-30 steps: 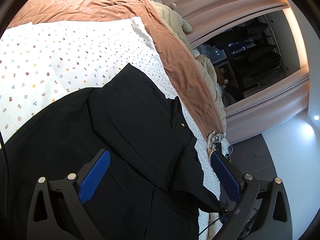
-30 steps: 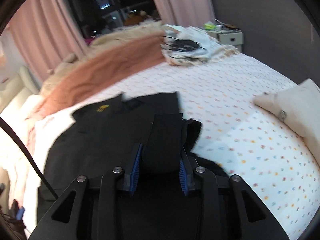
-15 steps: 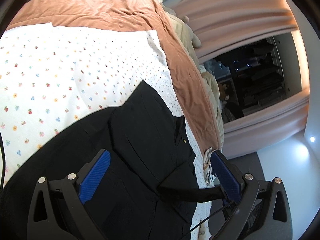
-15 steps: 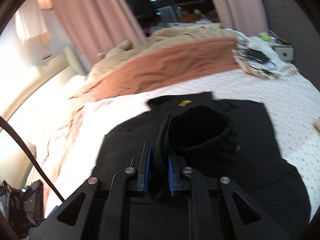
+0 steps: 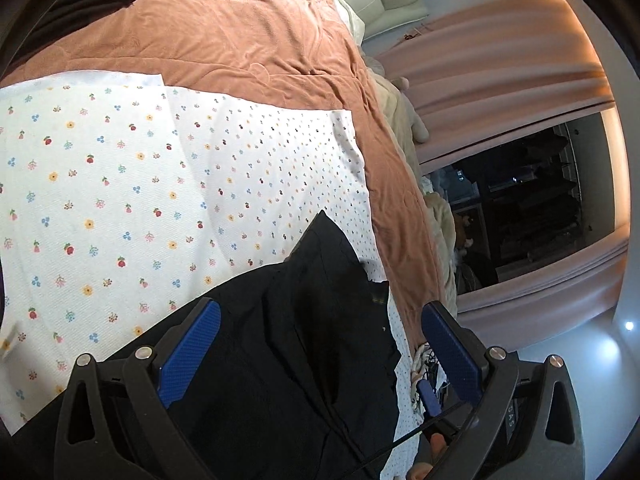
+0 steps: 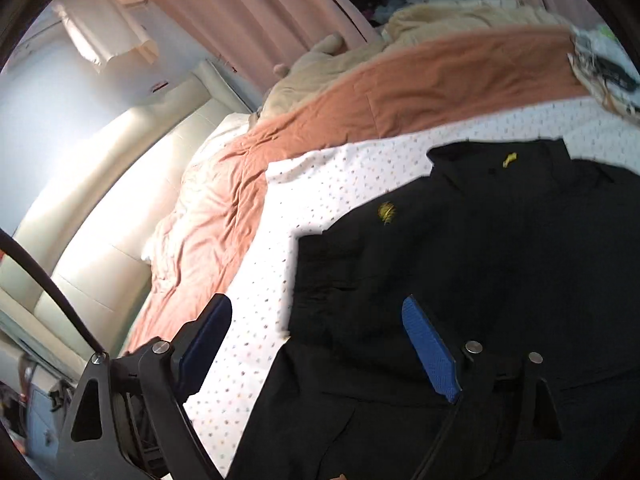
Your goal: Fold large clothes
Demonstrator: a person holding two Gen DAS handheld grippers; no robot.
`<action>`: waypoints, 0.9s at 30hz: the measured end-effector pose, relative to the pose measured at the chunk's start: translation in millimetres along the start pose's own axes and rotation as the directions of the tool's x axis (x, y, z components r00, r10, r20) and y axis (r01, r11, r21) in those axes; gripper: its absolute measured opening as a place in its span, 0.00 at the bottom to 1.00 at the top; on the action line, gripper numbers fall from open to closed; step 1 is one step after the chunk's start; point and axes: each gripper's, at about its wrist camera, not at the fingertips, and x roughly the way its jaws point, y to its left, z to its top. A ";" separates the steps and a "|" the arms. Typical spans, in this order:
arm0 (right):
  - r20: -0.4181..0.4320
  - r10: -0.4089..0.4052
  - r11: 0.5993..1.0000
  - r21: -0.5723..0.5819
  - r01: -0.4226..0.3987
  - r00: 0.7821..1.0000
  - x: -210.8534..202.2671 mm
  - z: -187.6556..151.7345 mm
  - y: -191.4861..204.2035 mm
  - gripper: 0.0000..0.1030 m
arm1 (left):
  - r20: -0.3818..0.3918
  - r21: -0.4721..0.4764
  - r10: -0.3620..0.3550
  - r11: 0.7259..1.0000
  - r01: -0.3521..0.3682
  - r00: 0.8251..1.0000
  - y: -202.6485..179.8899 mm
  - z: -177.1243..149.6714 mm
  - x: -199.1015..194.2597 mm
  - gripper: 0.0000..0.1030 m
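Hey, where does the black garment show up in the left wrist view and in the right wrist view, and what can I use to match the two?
Left wrist: the black garment fills the lower centre, between the open left gripper fingers.
Right wrist: it fills the lower right, yellow emblem up, under the opening right gripper; nothing is pinched.
Shared landmark: the rust-brown blanket beyond the floral sheet.

black garment [image 6: 500, 280]: matt cloth | sheet [image 5: 120, 184]: printed cotton (finely ribbed) | blanket [image 5: 240, 28]: soft velvety | fingers [image 5: 192, 348]: textured blue
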 end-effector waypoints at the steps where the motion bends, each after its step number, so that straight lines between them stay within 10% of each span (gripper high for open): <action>1: 0.000 -0.013 1.000 0.002 0.013 1.000 -6.0 -1.1 -7.8 0.84 | 0.001 0.007 0.002 1.000 -0.002 1.000 -1.6 -0.9 0.2 1.00; 10: 0.055 -0.222 0.975 -0.006 0.223 0.973 -89.2 -34.0 -59.7 0.84 | -0.031 0.152 -0.006 0.988 0.011 1.000 -24.9 -10.8 -10.5 1.00; 27: 0.130 -0.327 0.938 0.164 0.305 0.936 -245.3 -145.4 -41.5 0.93 | -0.069 0.475 0.073 0.880 -0.031 0.995 -4.0 -62.7 -114.7 1.00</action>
